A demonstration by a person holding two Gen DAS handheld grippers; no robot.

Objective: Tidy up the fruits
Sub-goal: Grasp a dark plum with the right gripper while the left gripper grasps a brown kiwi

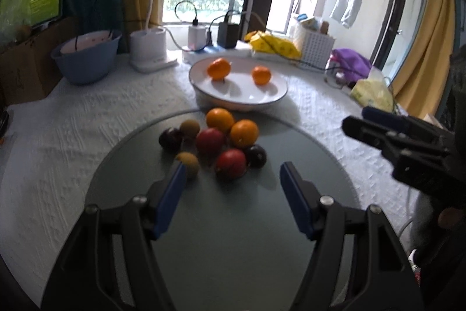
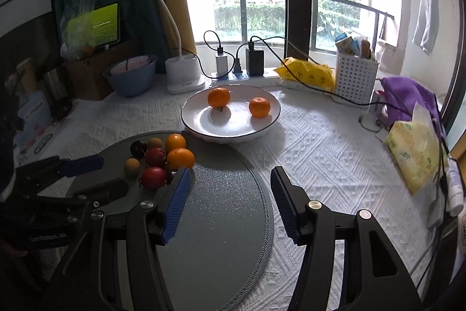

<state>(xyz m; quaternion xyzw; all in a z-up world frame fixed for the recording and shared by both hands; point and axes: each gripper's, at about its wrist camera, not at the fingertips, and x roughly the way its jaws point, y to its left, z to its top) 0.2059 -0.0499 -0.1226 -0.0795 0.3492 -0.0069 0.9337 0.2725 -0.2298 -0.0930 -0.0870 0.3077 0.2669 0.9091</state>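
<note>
Orange citrus, two pieces (image 1: 232,125), is seen at twelve o'clock of the pile on the grey mat (image 2: 221,209), and is best straddled squarely by the spread, empty left gripper (image 1: 233,177); right gripper (image 2: 230,179) likewise spread, for the white plate (image 2: 201,124).

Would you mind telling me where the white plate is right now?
The white plate sits mid-table in both views, just beyond the grey round mat and its fruit pile, holding two oranges, before the power strip.
</note>
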